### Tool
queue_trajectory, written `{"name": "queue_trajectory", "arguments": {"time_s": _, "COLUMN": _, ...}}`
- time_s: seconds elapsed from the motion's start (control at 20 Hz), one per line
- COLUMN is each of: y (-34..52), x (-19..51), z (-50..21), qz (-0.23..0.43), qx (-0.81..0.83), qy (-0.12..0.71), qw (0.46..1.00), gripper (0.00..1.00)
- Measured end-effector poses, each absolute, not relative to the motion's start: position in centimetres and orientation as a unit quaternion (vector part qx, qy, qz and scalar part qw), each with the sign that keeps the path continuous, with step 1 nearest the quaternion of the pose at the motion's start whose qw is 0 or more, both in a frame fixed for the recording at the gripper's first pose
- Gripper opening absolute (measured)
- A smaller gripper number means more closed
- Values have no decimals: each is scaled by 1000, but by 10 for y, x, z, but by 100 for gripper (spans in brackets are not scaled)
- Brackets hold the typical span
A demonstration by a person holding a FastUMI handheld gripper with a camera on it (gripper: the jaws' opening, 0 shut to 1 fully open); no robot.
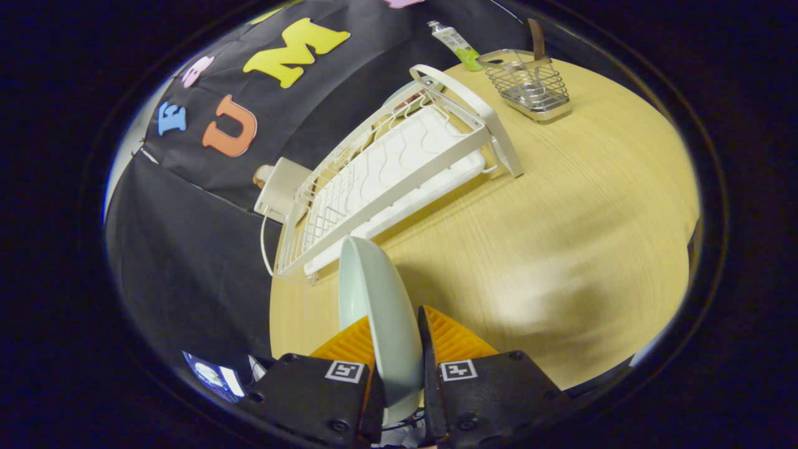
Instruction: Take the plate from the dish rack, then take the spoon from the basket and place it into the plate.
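Note:
A pale green plate (pixel 377 299) stands on edge between my fingers, and my gripper (pixel 396 330) is shut on its rim, holding it above the wooden table (pixel 561 218). Beyond the plate lies the white dish rack (pixel 399 168), its wire bed bare. Farther off, past the rack's far end, a wire basket (pixel 528 84) stands on the table with a brown spoon handle (pixel 535 38) sticking up out of it.
A green-and-white tube (pixel 455 42) lies beside the basket at the table's far edge. A white box (pixel 280 184) with a cord sits against the black cloth wall behind the rack. Open tabletop stretches to the right of the rack.

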State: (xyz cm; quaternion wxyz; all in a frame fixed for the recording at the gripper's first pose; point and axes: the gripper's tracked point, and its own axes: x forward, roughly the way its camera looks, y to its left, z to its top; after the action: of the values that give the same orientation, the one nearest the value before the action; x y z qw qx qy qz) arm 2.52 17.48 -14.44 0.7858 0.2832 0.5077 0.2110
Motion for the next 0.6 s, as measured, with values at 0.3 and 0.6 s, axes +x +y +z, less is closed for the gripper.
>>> {"name": "queue_trajectory", "arguments": {"time_s": 0.3, "y": 168, "x": 36, "z": -166, "qz": 216, "qx": 305, "qy": 528, "qw": 763, "gripper": 34}}
{"name": "queue_trajectory", "arguments": {"time_s": 0.6, "y": 157, "x": 44, "z": -169, "qz": 206, "qx": 304, "qy": 525, "qw": 768, "gripper": 49}}
